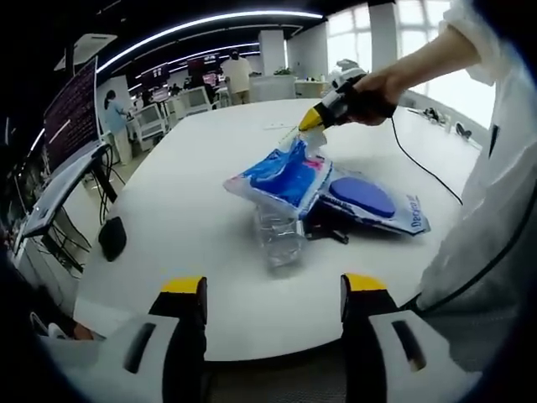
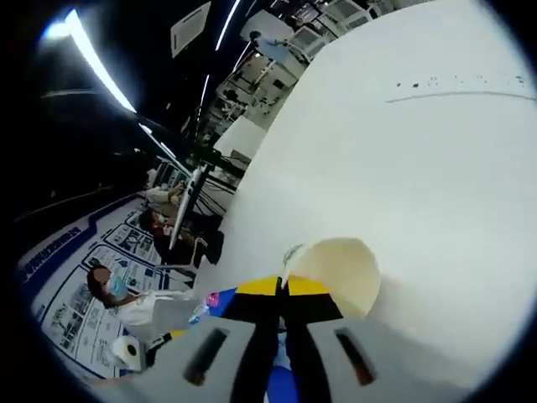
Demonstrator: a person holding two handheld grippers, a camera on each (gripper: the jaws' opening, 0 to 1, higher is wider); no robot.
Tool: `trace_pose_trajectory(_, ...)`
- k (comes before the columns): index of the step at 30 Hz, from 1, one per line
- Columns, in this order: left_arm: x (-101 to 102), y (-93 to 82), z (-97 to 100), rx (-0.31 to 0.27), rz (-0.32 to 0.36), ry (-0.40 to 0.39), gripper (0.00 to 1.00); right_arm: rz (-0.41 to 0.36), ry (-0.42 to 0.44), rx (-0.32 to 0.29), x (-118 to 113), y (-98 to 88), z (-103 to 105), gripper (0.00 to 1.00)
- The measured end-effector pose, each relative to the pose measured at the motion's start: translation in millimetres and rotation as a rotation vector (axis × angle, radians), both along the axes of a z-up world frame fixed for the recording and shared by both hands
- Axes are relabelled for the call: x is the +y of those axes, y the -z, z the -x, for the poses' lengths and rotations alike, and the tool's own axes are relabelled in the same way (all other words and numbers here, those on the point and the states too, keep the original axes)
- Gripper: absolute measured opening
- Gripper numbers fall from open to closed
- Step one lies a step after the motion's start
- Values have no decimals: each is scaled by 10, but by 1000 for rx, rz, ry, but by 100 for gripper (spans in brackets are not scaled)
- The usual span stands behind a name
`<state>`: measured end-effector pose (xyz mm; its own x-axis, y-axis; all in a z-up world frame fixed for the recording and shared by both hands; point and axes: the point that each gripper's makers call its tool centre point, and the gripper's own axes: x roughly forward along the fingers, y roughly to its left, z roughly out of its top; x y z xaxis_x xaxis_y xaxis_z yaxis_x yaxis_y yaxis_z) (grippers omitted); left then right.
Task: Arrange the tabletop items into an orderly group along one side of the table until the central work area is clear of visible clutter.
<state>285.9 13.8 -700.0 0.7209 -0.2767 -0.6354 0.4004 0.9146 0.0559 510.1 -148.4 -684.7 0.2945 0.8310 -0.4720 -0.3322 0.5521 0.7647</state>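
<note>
right tool (image 2: 284, 290) pinched shut on paper cup (image 2: 336, 267) rim | over blue packet (image 1: 285, 178) pile mid-tabletop (image 1: 201, 210) | left tool (image 1: 273, 294) wide open, empty, pile straight ahead, farther off

Room: open-plan office, dark ceiling
Light: long curved light strip (image 1: 210, 23) overhead; bright windows (image 1: 419, 34) along the far side
Furniture: large white table (image 1: 193, 210); desks with monitors (image 1: 180, 99) behind; a screen (image 1: 71, 113) at left
Wall: printed posters (image 2: 75, 277)
</note>
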Motion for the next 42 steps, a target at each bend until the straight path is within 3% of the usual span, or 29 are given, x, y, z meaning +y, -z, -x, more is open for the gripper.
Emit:
trace_pose_trajectory(8, -4, 5, 10, 4, -6, 4, 65, 43, -23, -47, -222, -143, -106, 0)
trace_pose_trajectory(9, -2, 4, 11, 4, -7, 3, 65, 75, -57, -90, -278, -161, -132, 0)
trace_pose_trajectory(13, -3, -6, 7, 0, -6, 2, 65, 127, -103, -156, -362, -207, -182, 0)
trace_pose_trajectory(19, -12, 1, 15, 4, -15, 8, 64, 153, -134, -184, -470, -281, -245, 0)
trace_pose_trajectory(23, -32, -4, 15, 7, -18, 9, 63, 222, -221, -248, -531, -246, -272, 0)
trace_pose_trajectory(31, -77, 7, 29, 18, -37, 25, 63, 394, -490, -431, -620, -180, -264, 0)
trace_pose_trajectory(42, -62, 50, 29, 33, -42, 25, 63, 511, -699, -537, -849, -86, -333, 0)
